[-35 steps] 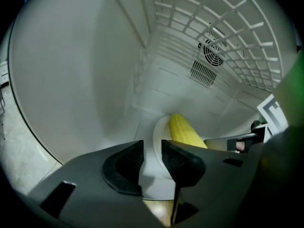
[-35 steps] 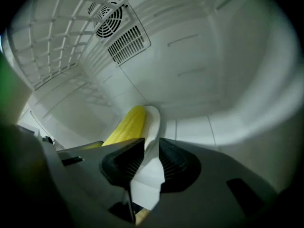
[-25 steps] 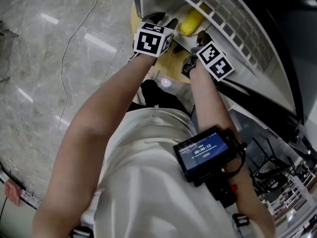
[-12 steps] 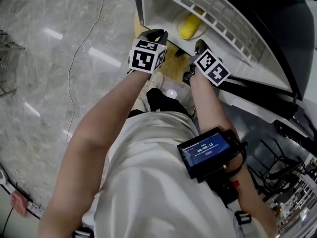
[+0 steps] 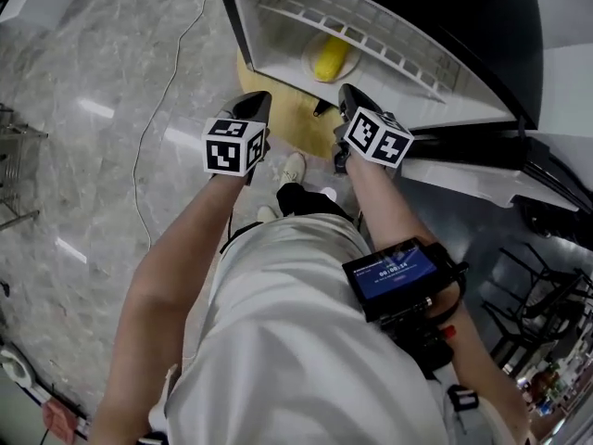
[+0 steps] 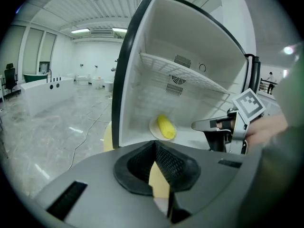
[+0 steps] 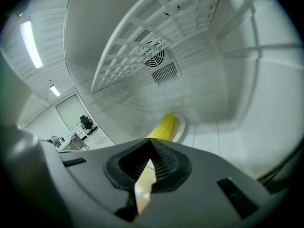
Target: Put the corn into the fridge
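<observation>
Inside one open fridge [image 5: 255, 35], one corn cob [image 5: 329, 58] on one white plate [image 6: 154, 127], one wire shelf [image 5: 352, 21] above, two grippers outside, left gripper [image 5: 257, 100] jaws just closed, right gripper [image 5: 350, 93] jaws together, both empty.

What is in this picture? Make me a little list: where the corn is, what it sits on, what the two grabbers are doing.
Corn: lying on the plate inside the fridge
Plate: white, on the fridge floor, under the wire shelf
Fridge: open
Left gripper: apart from the corn, jaws just closed, nothing between them
Right gripper: apart from the corn, jaws together, empty
</observation>
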The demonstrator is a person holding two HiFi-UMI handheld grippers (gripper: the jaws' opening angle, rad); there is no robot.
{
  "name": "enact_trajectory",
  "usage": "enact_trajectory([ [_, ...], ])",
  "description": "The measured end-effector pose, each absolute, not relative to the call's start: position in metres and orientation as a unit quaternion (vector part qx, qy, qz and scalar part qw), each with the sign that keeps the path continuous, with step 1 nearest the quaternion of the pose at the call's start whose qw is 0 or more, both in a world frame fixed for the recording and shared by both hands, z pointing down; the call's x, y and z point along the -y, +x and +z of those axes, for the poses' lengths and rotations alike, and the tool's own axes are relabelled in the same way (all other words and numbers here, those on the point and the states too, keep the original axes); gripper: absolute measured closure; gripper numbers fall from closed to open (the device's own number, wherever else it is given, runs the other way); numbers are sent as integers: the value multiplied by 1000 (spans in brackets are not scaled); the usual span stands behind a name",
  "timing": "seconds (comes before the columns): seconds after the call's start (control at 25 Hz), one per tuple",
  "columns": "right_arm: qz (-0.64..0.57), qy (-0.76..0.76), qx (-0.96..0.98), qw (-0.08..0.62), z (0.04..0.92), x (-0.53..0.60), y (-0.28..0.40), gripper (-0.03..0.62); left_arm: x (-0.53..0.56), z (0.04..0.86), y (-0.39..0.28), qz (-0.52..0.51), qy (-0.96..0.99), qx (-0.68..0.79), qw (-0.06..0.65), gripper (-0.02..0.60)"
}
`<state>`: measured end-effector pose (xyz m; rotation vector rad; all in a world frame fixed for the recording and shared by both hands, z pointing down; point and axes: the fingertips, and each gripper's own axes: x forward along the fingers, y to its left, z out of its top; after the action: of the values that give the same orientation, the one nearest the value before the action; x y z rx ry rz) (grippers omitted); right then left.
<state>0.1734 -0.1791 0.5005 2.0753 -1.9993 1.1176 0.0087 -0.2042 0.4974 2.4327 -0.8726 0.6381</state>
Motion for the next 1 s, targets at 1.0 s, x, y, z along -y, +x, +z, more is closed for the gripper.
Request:
enact_trajectory([
  [1.0,281,561,779,7,416,81,84,586,92,422,-53,145,927,282,201,574],
])
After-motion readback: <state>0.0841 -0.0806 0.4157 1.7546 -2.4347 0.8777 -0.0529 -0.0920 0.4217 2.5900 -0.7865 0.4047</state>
